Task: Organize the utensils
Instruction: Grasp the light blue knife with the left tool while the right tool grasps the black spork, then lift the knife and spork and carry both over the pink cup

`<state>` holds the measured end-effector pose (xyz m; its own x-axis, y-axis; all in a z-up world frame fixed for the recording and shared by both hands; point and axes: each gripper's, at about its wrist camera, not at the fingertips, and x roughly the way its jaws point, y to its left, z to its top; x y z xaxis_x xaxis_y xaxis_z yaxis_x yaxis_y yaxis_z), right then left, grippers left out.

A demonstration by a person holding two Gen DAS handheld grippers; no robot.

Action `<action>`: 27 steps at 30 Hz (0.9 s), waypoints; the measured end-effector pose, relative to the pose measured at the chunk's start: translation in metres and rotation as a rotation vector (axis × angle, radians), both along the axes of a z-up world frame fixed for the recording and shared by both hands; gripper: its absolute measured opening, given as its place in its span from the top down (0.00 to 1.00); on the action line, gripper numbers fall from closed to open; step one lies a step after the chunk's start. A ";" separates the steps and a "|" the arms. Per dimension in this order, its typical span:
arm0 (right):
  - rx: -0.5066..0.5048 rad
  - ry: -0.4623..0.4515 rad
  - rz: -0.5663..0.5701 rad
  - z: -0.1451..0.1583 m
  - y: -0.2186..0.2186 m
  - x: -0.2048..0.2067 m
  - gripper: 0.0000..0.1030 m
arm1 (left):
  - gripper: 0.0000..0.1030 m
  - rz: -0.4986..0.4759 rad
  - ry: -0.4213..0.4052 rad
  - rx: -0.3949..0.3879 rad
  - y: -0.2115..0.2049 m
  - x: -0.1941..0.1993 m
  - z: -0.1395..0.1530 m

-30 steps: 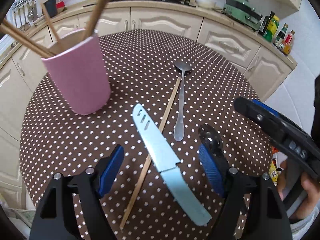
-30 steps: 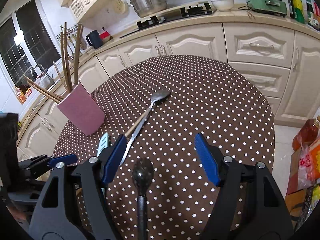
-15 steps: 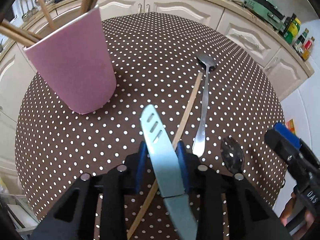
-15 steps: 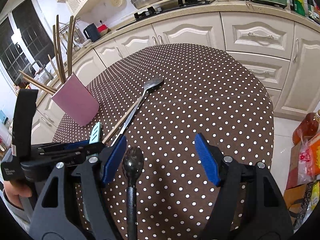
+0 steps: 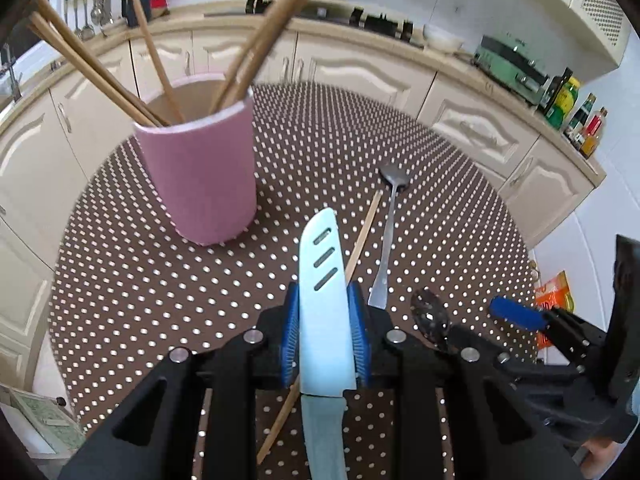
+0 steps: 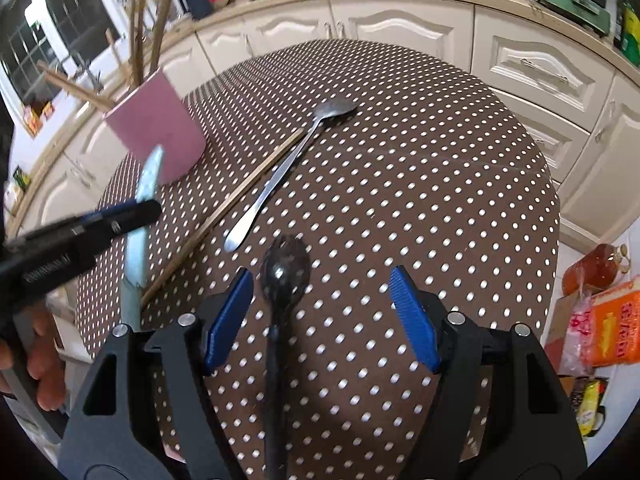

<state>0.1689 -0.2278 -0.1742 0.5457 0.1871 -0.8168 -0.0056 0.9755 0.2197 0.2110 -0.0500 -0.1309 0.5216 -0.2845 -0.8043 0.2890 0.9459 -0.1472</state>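
Observation:
My left gripper grips a pale blue knife by the blade, which points forward, lifted off the table; its jaws are still closing on it. Just ahead and to the left stands a pink cup holding several chopsticks. A loose chopstick and a silver spoon lie side by side on the dotted tablecloth. My right gripper is open low over the table, with a black spoon lying between its fingers, near the left one. The right wrist view also shows the knife and the cup at its left.
The round table has a brown, white-dotted cloth and drops off on every side. Cream kitchen cabinets ring it behind. Bottles and orange packets sit on the floor to the right. A hand holds the left gripper.
The left gripper closed on the knife's blade and raised it off the table, the cup now nearer. The right gripper stayed open over the black spoon, shifting slightly.

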 end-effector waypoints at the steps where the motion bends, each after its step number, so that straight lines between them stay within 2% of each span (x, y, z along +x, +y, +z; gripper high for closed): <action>1: -0.008 0.011 0.010 0.000 0.005 -0.001 0.32 | 0.77 0.002 -0.014 -0.006 0.003 -0.004 0.004; 5: -0.037 0.088 0.064 -0.006 0.024 0.000 0.33 | 0.77 0.006 -0.052 -0.034 0.015 -0.018 0.017; 8: -0.077 0.131 0.087 -0.009 0.034 0.004 0.51 | 0.77 0.001 -0.075 -0.048 0.024 -0.031 0.024; 10: -0.119 0.146 0.089 -0.011 0.040 0.008 0.70 | 0.77 0.000 -0.084 -0.059 0.025 -0.030 0.025; 13: -0.193 0.167 0.102 -0.012 0.050 0.014 0.74 | 0.77 0.000 -0.100 -0.077 0.030 -0.038 0.031; 15: -0.197 0.162 0.103 -0.013 0.052 0.016 0.81 | 0.77 0.002 -0.115 -0.088 0.027 -0.039 0.032; 18: -0.174 0.146 0.089 -0.013 0.051 0.020 0.88 | 0.77 0.002 -0.138 -0.104 0.030 -0.043 0.037; 20: -0.166 0.132 0.084 -0.011 0.047 0.025 0.88 | 0.77 0.001 -0.152 -0.114 0.033 -0.045 0.040; 24: -0.086 0.078 0.073 -0.003 0.032 0.024 0.89 | 0.77 0.002 -0.167 -0.133 0.037 -0.047 0.043; 27: -0.046 0.001 0.070 0.012 0.029 0.022 0.89 | 0.77 0.002 -0.190 -0.146 0.039 -0.049 0.048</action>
